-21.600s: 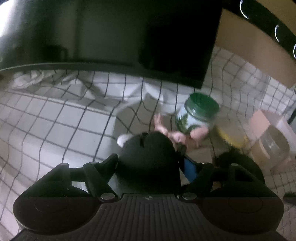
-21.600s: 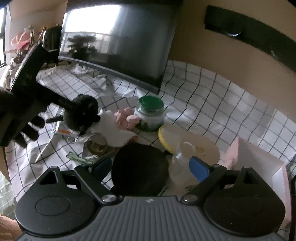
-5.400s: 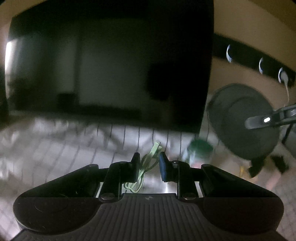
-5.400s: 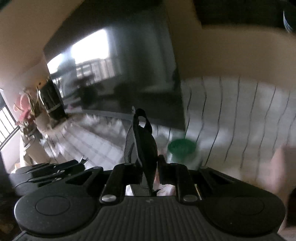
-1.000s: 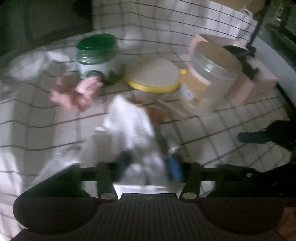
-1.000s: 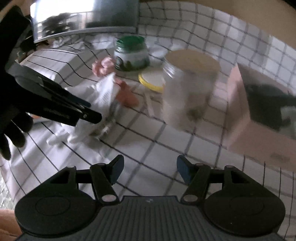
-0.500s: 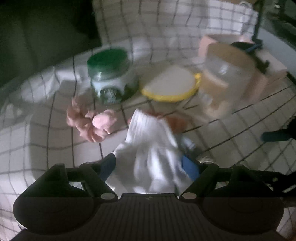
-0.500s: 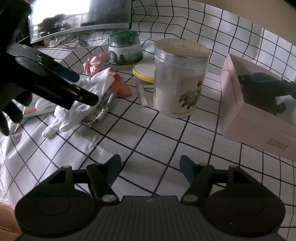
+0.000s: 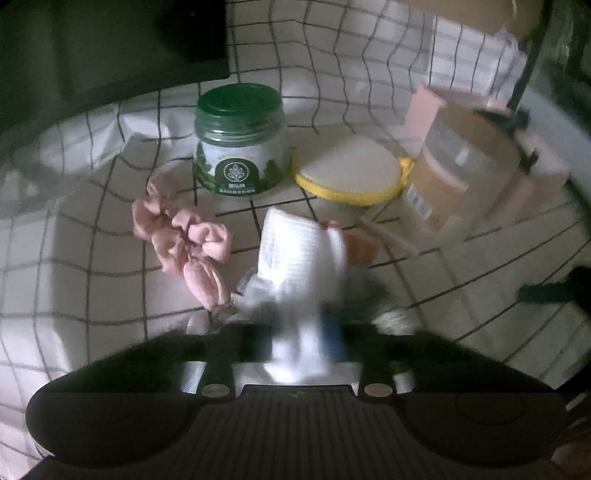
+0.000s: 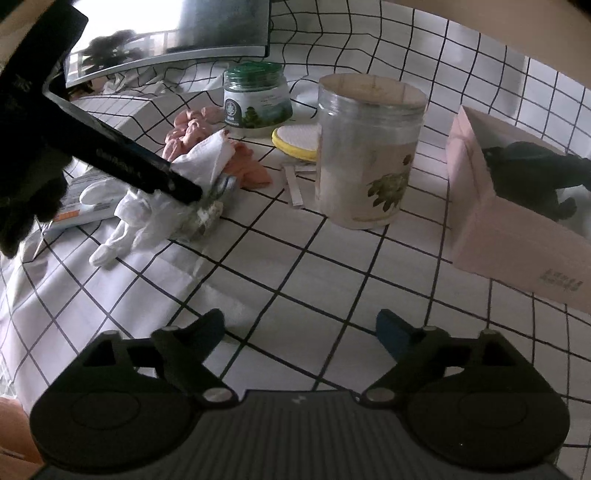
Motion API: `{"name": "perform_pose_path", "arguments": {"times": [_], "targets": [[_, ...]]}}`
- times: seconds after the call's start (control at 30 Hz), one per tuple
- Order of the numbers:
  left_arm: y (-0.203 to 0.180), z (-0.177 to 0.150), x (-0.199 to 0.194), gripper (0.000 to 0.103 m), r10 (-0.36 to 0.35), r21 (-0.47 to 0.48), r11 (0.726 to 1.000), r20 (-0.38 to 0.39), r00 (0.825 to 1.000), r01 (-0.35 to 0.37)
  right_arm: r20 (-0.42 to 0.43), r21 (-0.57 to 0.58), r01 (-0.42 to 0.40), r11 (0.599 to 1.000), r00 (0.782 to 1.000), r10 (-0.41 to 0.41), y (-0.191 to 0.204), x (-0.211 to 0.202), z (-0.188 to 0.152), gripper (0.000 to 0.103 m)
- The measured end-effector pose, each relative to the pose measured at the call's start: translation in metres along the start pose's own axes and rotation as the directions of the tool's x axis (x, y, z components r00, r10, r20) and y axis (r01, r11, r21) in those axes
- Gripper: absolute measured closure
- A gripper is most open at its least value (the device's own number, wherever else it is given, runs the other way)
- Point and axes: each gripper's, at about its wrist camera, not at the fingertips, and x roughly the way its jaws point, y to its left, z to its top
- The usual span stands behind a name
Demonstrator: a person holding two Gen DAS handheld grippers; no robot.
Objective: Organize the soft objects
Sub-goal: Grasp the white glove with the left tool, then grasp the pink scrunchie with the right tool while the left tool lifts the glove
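Observation:
A white glove [image 9: 299, 254] lies on the checked cloth, and my left gripper [image 9: 299, 336] is closed around its lower part; the fingers are blurred. In the right wrist view the left gripper [image 10: 184, 188] presses into the white glove [image 10: 199, 162]. A pink scrunchie [image 9: 184, 240] lies left of the glove, and an orange-pink cloth [image 10: 247, 170] lies beside it. My right gripper [image 10: 299, 328] is open and empty above the cloth. A pink box [image 10: 517, 236] at the right holds a black soft object [image 10: 528, 177].
A green-lidded jar [image 9: 242, 140], a yellow-rimmed round pad [image 9: 349, 170] and a tall clear jar [image 10: 367, 147] stand behind the soft things. A dark monitor [image 10: 177, 26] is at the back. A white packet [image 10: 88, 199] lies at the left.
My left gripper has gone from open around the white glove to closed on it. The right gripper has shifted slightly and stays open.

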Motion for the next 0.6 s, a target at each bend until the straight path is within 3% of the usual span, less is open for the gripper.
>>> {"name": "perform_pose_path", "arguments": {"times": [0.07,0.3,0.37,0.4,0.47,0.6], "targets": [[0.009,-0.001,-0.011,0.09,-0.003,-0.047,0.999,0.035,0.999,0.005,-0.005,0.002,0.01,1.0,1.0,-0.01,0.003,0.001,0.0,0.0],[0.02,-0.006,-0.067,0.091,0.047,-0.118,0.993,0.195,0.98,-0.024,-0.018,-0.02,0.0,1.0,1.0,0.0,0.002,0.004,0.005,0.0],[0.024,-0.008,-0.082,0.091,0.076,-0.147,0.988,0.233,0.97,-0.042,-0.021,-0.021,-0.019,1.0,1.0,0.018,0.001,0.004,0.008,0.002],[0.027,-0.01,-0.089,0.091,0.094,-0.165,0.985,0.248,0.964,-0.054,-0.017,-0.02,-0.033,0.999,0.999,0.032,0.001,0.003,0.011,0.01],[0.035,-0.014,-0.104,0.091,0.132,-0.201,0.977,0.278,0.951,-0.077,0.005,-0.023,-0.071,0.997,0.997,0.071,0.002,-0.002,0.019,0.014],[0.052,-0.026,-0.134,0.091,0.198,-0.284,0.954,0.347,0.917,-0.098,0.129,-0.084,-0.081,0.993,0.987,0.092,0.018,-0.018,0.05,0.014]]}}
